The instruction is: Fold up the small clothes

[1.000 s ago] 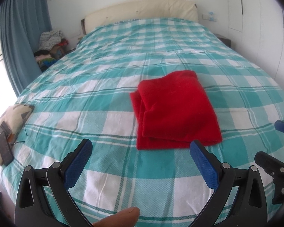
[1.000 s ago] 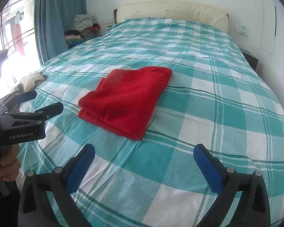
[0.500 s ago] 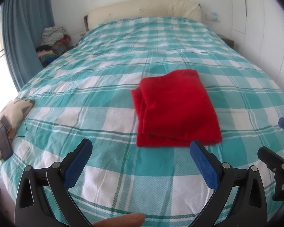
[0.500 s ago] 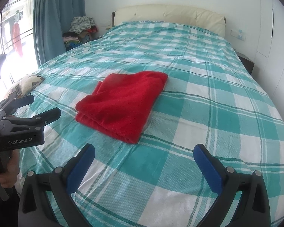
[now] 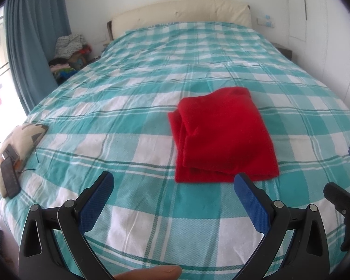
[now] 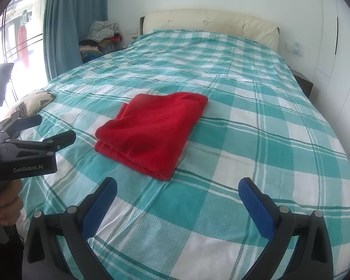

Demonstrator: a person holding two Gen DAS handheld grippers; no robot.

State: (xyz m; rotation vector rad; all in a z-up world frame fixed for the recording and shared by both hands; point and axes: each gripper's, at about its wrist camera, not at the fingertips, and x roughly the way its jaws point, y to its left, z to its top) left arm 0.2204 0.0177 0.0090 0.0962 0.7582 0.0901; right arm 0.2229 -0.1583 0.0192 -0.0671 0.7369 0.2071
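A folded red garment [image 5: 224,135] lies flat on the teal and white checked bed [image 5: 133,107]. It also shows in the right wrist view [image 6: 154,130]. My left gripper [image 5: 173,193] is open and empty, held above the bed's near edge, short of the garment. My right gripper [image 6: 178,198] is open and empty too, a little back from the garment's near corner. The left gripper's body shows at the left of the right wrist view [image 6: 30,154], and the right one's tips show at the far right of the left wrist view [image 5: 345,200].
A patterned cushion [image 5: 23,137] with a dark phone-like device [image 5: 9,177] on it lies at the bed's left edge. A pile of clothes [image 5: 70,53] sits by the blue curtain [image 5: 37,46]. A cream headboard [image 5: 182,16] and white wardrobe [image 6: 338,46] bound the far side and right.
Both grippers have drawn back and risen slightly, so the view tilts toward the headboard. The garment has not moved. Both grippers stay open.
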